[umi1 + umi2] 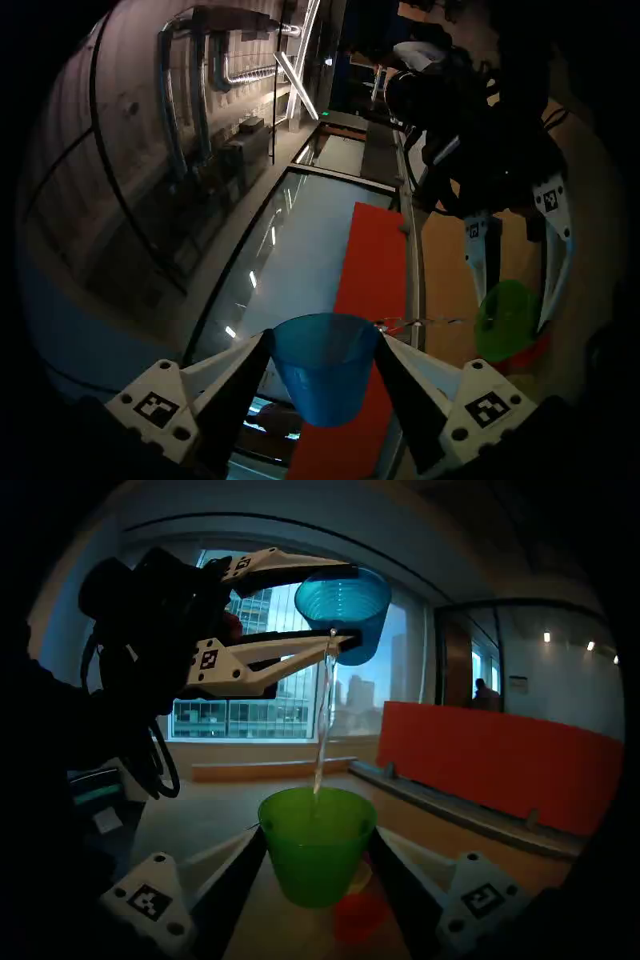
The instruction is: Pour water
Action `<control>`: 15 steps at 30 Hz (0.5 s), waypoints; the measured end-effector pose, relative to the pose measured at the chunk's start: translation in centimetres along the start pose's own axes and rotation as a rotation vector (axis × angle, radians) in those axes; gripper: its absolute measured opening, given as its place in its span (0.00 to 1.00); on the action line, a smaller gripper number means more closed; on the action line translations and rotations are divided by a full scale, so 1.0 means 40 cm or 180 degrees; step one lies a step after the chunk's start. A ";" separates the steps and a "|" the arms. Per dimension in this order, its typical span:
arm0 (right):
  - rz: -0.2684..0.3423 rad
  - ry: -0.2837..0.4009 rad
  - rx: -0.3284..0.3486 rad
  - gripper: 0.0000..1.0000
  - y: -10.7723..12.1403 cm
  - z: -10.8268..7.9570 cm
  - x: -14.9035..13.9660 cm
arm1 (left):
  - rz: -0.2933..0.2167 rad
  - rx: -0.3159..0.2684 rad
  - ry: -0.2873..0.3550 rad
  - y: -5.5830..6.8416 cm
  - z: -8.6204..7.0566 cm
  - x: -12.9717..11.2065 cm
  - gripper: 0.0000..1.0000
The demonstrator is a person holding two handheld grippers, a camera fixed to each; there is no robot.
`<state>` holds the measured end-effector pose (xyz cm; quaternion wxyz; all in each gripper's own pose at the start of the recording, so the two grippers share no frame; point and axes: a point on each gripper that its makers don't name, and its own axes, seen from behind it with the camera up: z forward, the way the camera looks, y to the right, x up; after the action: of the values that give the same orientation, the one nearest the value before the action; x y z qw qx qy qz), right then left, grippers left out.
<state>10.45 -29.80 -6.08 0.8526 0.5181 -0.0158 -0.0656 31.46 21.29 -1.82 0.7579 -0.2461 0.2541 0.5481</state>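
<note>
Left gripper (pixel 324 356) is clamped on a blue cup (pixel 324 376), one finger against each side; right gripper (pixel 316 844) grips a green cup (pixel 316 860) the same way. In the right gripper view the blue cup is tipped at 12 o'clock above the green cup, and a thin stream of water (pixel 322 720) falls from its rim into the green cup's mouth. Neither water level can be told. A small red object (pixel 358 916) lies at 5 o'clock below the green cup.
</note>
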 end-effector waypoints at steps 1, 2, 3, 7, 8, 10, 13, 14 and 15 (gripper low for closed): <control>0.0000 0.0000 -0.0001 0.88 0.001 0.000 0.000 | 0.0015 0.0007 -0.0001 -0.002 0.000 0.001 0.88; 0.0001 0.0001 -0.0001 0.88 0.001 -0.001 0.000 | 0.0032 0.0015 -0.0003 -0.004 0.000 0.002 0.88; 0.0001 0.0001 -0.0002 0.88 0.002 -0.001 0.001 | 0.0042 0.0020 -0.0004 -0.006 0.001 0.002 0.88; -0.0001 0.0006 -0.0001 0.88 0.002 0.000 0.001 | 0.0059 0.0028 -0.0004 -0.008 0.001 0.004 0.89; -0.0002 0.0006 0.0000 0.88 0.002 0.000 0.002 | 0.0065 0.0030 -0.0005 -0.009 0.001 0.004 0.88; -0.0004 0.0008 0.0000 0.88 0.002 0.000 0.002 | 0.0090 0.0037 -0.0008 -0.013 -0.001 0.006 0.88; -0.0006 0.0012 -0.0002 0.89 0.001 0.000 0.003 | 0.0136 0.0043 -0.0008 -0.018 -0.003 0.010 0.89; -0.0005 0.0013 -0.0003 0.89 0.001 0.001 0.003 | 0.0151 0.0041 -0.0005 -0.018 -0.003 0.012 0.89; -0.0004 0.0015 -0.0003 0.88 0.001 0.001 0.003 | 0.0164 0.0039 -0.0002 -0.017 -0.003 0.014 0.89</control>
<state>10.57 -29.84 -6.03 0.8529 0.5178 -0.0134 -0.0650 32.26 21.39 -2.21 0.7452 -0.2346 0.2635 0.5659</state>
